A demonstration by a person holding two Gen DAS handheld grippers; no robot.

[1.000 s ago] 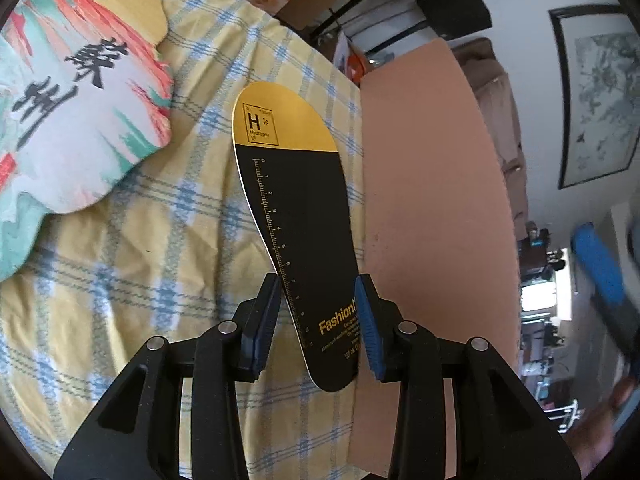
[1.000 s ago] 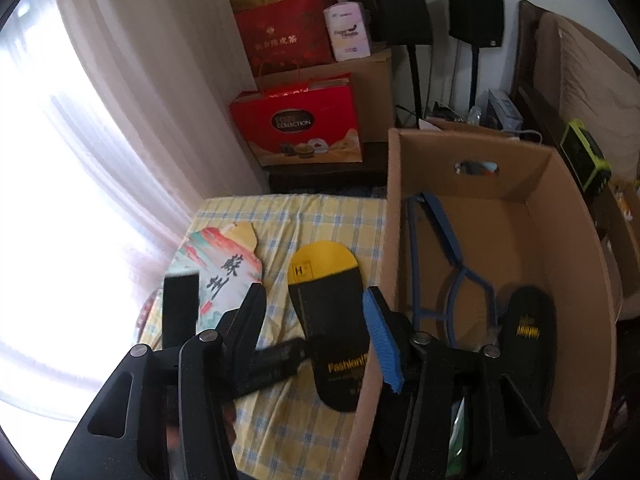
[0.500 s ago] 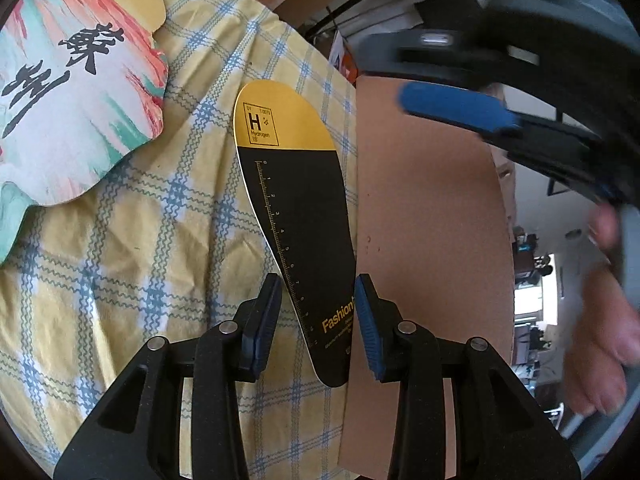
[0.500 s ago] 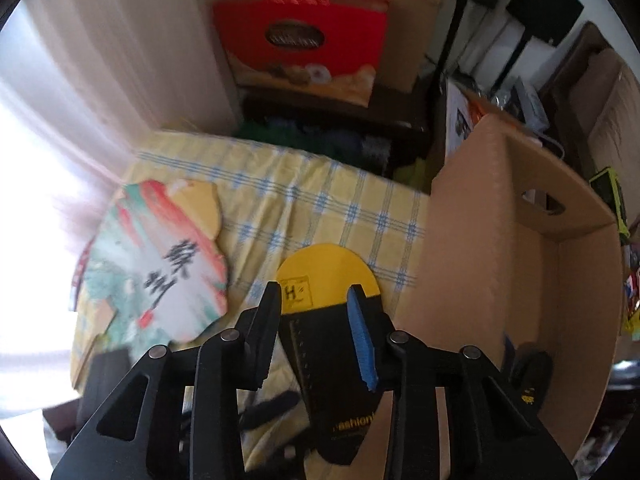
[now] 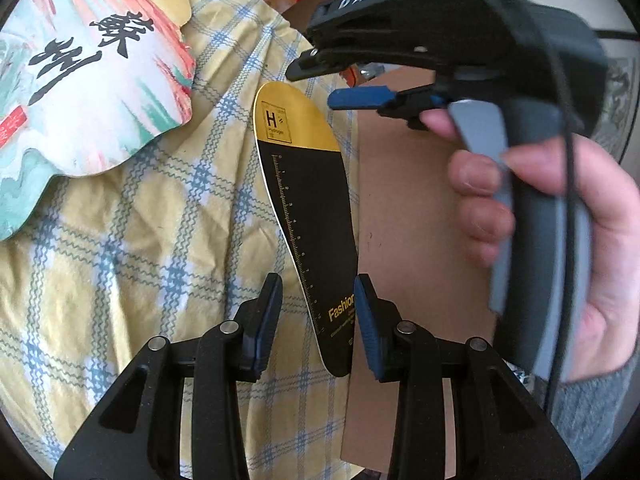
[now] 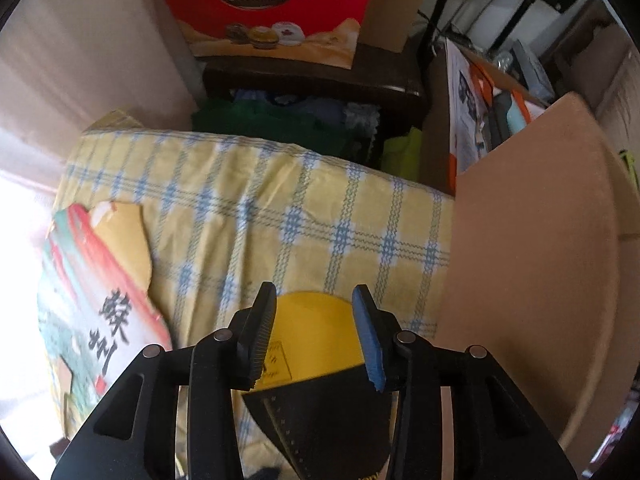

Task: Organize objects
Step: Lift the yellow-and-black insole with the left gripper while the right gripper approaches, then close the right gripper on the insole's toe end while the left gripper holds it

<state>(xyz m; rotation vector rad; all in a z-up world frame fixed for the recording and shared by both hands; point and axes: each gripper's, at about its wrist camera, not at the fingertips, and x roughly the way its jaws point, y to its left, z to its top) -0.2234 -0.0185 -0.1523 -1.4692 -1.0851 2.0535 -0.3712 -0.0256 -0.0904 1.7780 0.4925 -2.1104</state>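
The painted fan (image 5: 80, 76) runs off the left edge in both views. In the right wrist view, the right tool (image 6: 316, 334) covers the sides of the insole (image 6: 320, 400), and its heel is cut off below. The cardboard box (image 6: 532, 272) hides its own inside.

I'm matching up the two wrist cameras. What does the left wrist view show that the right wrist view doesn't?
Only the left wrist view shows the person's hand squeezing the right hand-held gripper from outside, and the insole's "Fashion" heel. Only the right wrist view shows the red gift box and the dark stand under it. Both show the black and yellow insole, the painted fan, the checked cloth and the cardboard box wall.
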